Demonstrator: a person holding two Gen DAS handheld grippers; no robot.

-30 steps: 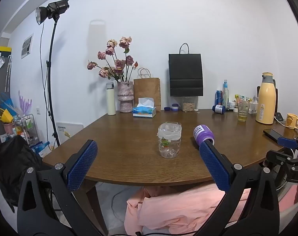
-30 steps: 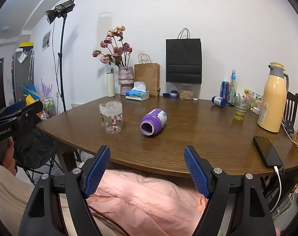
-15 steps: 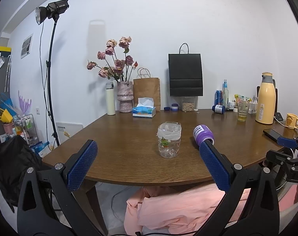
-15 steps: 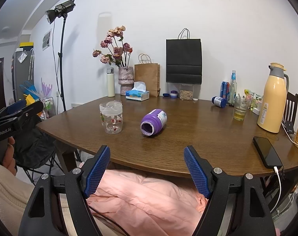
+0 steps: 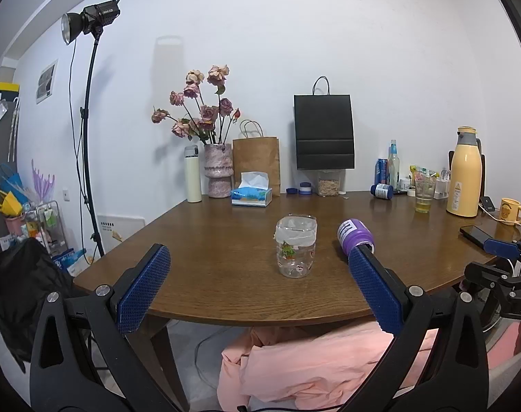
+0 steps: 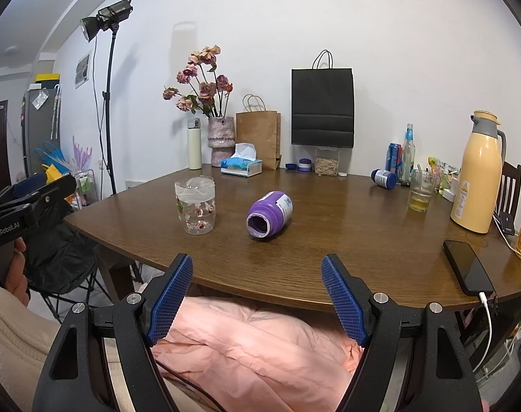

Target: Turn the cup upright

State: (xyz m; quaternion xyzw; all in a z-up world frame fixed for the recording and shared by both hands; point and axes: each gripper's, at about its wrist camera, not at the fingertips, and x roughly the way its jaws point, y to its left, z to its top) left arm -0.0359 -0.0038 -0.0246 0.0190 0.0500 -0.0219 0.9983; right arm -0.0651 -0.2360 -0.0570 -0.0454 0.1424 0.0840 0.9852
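Observation:
A purple cup (image 6: pixel 269 215) with a white label lies on its side on the brown table (image 6: pixel 346 240), its open mouth facing me. In the left wrist view the purple cup (image 5: pixel 354 235) is partly hidden behind the right finger. A clear glass cup (image 6: pixel 195 205) with a printed pattern stands to its left, also in the left wrist view (image 5: pixel 296 247). My right gripper (image 6: pixel 257 269) is open and empty, held before the table's near edge, short of the purple cup. My left gripper (image 5: pixel 258 261) is open and empty, in front of the glass cup.
A black phone (image 6: pixel 467 266) on a cable lies at the right edge. A yellow thermos (image 6: pixel 479 173), a glass of yellow drink (image 6: pixel 420 194), bottles, a tissue box (image 6: pixel 241 166), a flower vase (image 6: pixel 220 140) and paper bags stand along the back. A light stand (image 6: pixel 107 103) is left.

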